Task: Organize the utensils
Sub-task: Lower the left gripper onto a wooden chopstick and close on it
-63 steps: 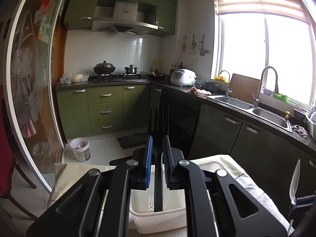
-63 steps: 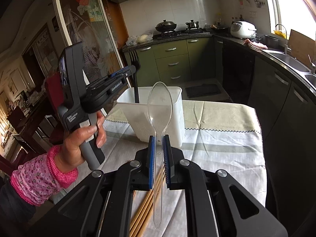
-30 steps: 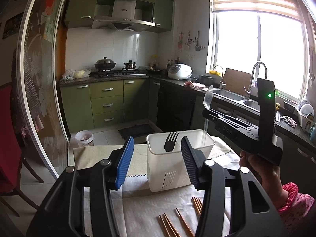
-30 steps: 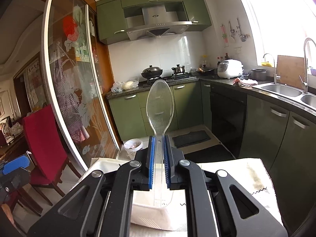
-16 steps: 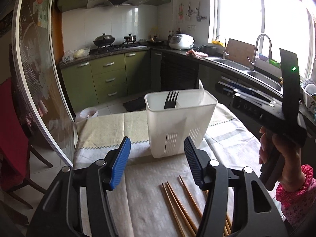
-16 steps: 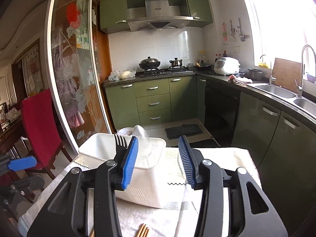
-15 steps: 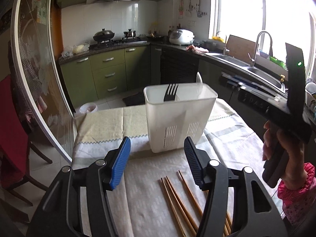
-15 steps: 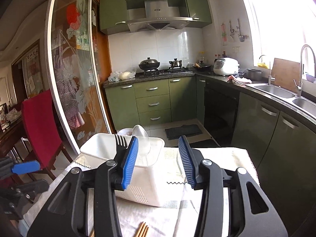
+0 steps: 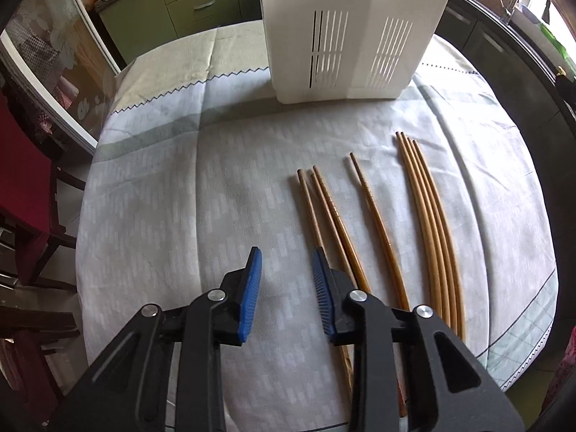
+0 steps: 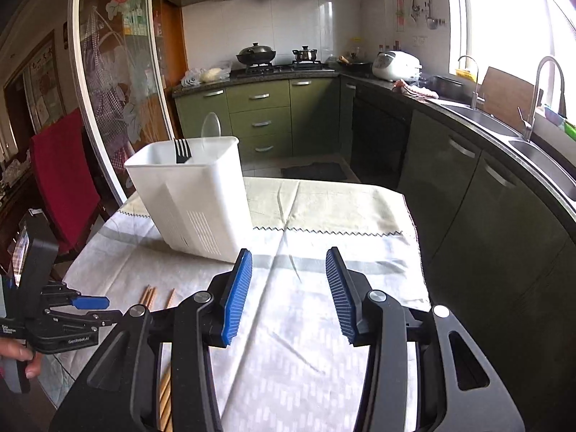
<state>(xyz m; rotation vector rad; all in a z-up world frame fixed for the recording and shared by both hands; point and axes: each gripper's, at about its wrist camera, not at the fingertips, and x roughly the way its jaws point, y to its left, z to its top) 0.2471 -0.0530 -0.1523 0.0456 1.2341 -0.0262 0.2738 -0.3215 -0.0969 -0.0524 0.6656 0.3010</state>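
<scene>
Left tool (image 9: pixel 287 266) released, ribbed blue pads spread, nothing between them, tilted down over the cloth-covered bench (image 9: pixel 180 198); cloth is pale, woven, with a grey band and zigzag stitch line. Just right of its right pad lie the wooden chopsticks (image 9: pixel 378 223), thin round brown sticks flat on the cloth in three loose groups: three near the pad, one single, four farther right, tips pointing away from the tool; the nearest sticks run under the right finger. Ahead of the tool, beyond the stick tips, stands the white plastic utensil holder (image 9: pixel 352 32), boxy, smooth walls, vertical slot vents low on its sides. Right tool (image 10: pixel 289 282) released too, pads wide apart and empty, held level above the bench. Ahead-left of it the same holder, upright, with a black fork (image 10: pixel 182 151) tines-up and a clear plastic spoon (image 10: pixel 210 127) bowl-up inside. Far left of the right tool, the left tool's black body with a hand (image 10: pixel 18 356) gripping its handle, angled down toward the sticks.
</scene>
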